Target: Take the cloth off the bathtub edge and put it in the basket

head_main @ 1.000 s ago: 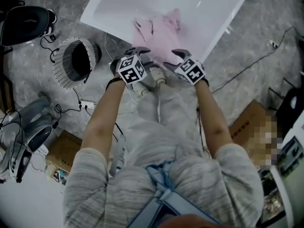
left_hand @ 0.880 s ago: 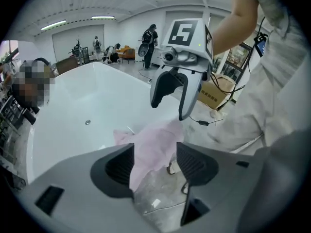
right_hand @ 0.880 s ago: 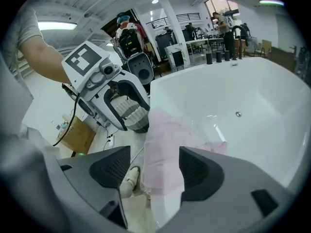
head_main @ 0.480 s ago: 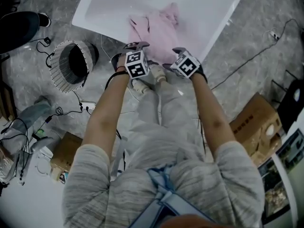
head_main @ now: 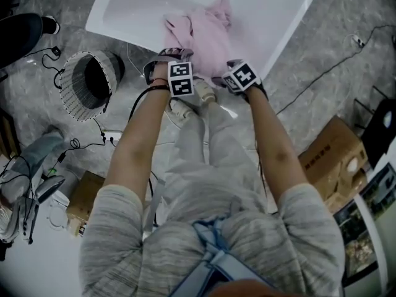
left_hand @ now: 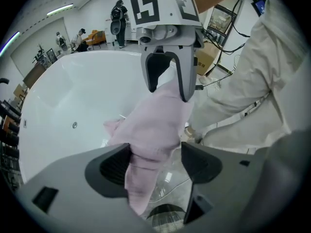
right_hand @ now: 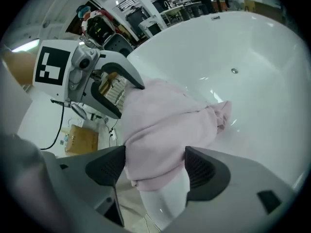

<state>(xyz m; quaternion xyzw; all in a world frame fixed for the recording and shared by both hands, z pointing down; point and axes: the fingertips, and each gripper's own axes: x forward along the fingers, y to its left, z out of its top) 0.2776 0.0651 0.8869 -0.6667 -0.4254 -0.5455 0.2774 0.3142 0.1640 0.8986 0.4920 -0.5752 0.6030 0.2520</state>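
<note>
Both sets of jaws have just been opening and now stand wide. Your left gripper straddles the hanging flap of the pink cloth: fabric lies against one pad, the other pad is clear of it, no squeeze. Your right gripper is the same, with the cloth's folded hem between the spread pads and nothing clamped. So nothing is held yet. Judged from this, you're set up for a two-handed pinch and the next step is to close on the fabric. The cloth itself is draped over the near edge of the bathtub, part inside the tub, part hanging down the outer wall. The basket sits on the floor left of the tub, well apart from both grippers, and no cloth shows in it. Against the earlier head views, both grippers have gone from short of the cloth, over your feet, to right at its near hem on the rim. Both marker cubes have rolled. The cloth lies as it did and the basket hasn't been touched.
</note>
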